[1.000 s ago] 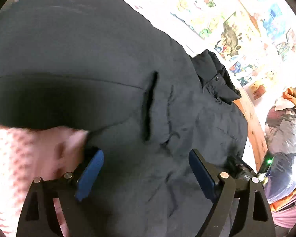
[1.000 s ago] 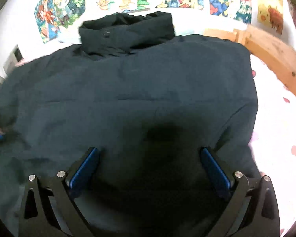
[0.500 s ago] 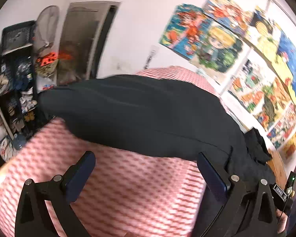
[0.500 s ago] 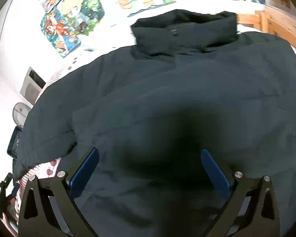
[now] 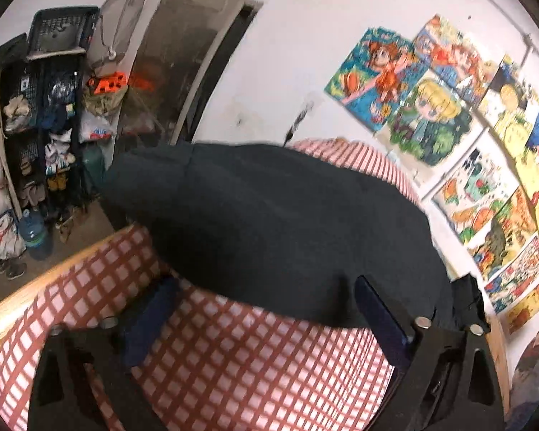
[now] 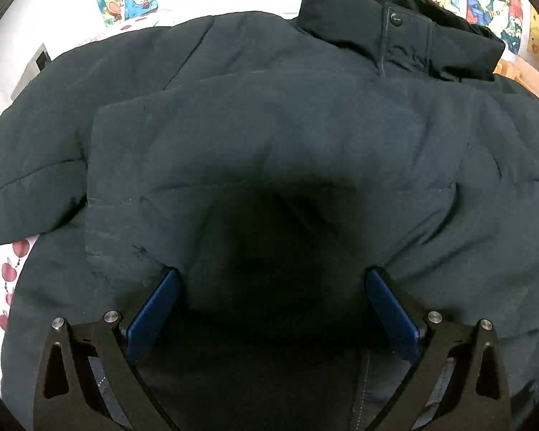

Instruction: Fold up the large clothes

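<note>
A large dark navy padded jacket lies spread on the bed, collar at the far side, one sleeve folded out to the left. My right gripper is open right above the jacket's body, fingers spread on the fabric. In the left wrist view the jacket lies on the red-checked sheet. My left gripper is open and empty, at the jacket's near edge, over the sheet.
A wooden bed rail runs along the left. Beyond it stand a cluttered black shelf, a fan, a water bottle and a doorway. Cartoon posters cover the wall beside the bed.
My left gripper has pulled back off the jacket and turned toward the room; it now looks across the sheet. My right gripper has moved closer over the jacket toward the collar.
</note>
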Demonstrator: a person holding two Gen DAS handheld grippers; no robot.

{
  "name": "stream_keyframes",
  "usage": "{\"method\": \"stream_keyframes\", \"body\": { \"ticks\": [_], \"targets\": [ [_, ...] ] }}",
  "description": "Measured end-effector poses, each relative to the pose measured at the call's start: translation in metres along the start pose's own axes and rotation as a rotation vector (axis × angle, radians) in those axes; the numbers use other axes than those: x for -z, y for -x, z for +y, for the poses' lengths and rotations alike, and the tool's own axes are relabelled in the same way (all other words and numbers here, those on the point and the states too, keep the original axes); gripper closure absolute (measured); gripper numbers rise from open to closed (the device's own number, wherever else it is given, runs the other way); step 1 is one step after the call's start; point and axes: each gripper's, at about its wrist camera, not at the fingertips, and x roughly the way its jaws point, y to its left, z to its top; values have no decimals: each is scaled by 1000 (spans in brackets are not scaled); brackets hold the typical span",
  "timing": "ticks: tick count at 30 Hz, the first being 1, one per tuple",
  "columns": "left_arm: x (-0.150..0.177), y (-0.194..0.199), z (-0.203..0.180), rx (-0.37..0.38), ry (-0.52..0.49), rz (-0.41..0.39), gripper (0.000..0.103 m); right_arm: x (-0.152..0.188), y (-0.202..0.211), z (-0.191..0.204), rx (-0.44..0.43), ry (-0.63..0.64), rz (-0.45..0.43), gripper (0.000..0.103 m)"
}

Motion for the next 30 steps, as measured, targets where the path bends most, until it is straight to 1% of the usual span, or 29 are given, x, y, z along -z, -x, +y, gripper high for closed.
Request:
{"method": "stream_keyframes", "body": {
  "ticks": [1, 2, 3, 4, 5, 6, 8, 9, 11, 13, 14, 15, 17, 19, 21, 24, 26, 30],
  "targets": [
    [0, 0, -1, 3, -4, -15, 24, 0, 2, -1, -4, -2, 1, 1],
    [0, 1, 0, -1, -7, -23, 36, -1, 6, -2, -12, -9, 8, 2],
    [0, 0, 0, 0, -6, -31, 55, -1, 12, -5, -20, -21, 18, 2],
    [-1, -1, 2, 10, 8, -36, 65, -1, 20, -8, -38, -38, 26, 2],
    [-3, -2, 6, 32, 35, -34, 81, -2, 27, -13, -61, -50, 24, 2],
    [-6, -3, 8, 60, 57, -36, 89, 0, 38, -17, -84, -60, 19, 2],
    [-11, 0, 2, 71, 42, -47, 93, 7, 65, -27, -118, -66, 1, 2],
    [-16, 6, -5, 82, 4, -65, 94, 12, 82, -34, -135, -59, -15, 2],
    [-21, 22, -22, 121, -69, -112, 95, 27, 113, -50, -129, -44, -48, 2],
    [-27, 43, -44, 181, -154, -163, 95, 44, 144, -73, -89, -31, -80, 2],
    [-30, 53, -57, 217, -194, -182, 95, 50, 151, -82, -71, -23, -91, 2],
    [-32, 65, -76, 265, -249, -201, 95, 57, 163, -94, -40, -15, -112, 2],
    [-32, 82, -107, 333, -330, -215, 95, 64, 175, -118, 12, -22, -134, 2],
    [-27, 96, -145, 394, -428, -216, 95, 73, 188, -142, 36, -51, -143, 2],
    [-14, 107, -187, 475, -527, -183, 95, 80, 195, -164, 57, -87, -156, 2],
    [7, 113, -234, 554, -609, -128, 95, 90, 187, -178, 74, -132, -162, 2],
    [30, 114, -266, 613, -670, -80, 95, 94, 184, -181, 69, -156, -168, 2],
    [82, 105, -317, 690, -785, 24, 96, 103, 186, -195, 64, -200, -195, 2]
  ]
}}
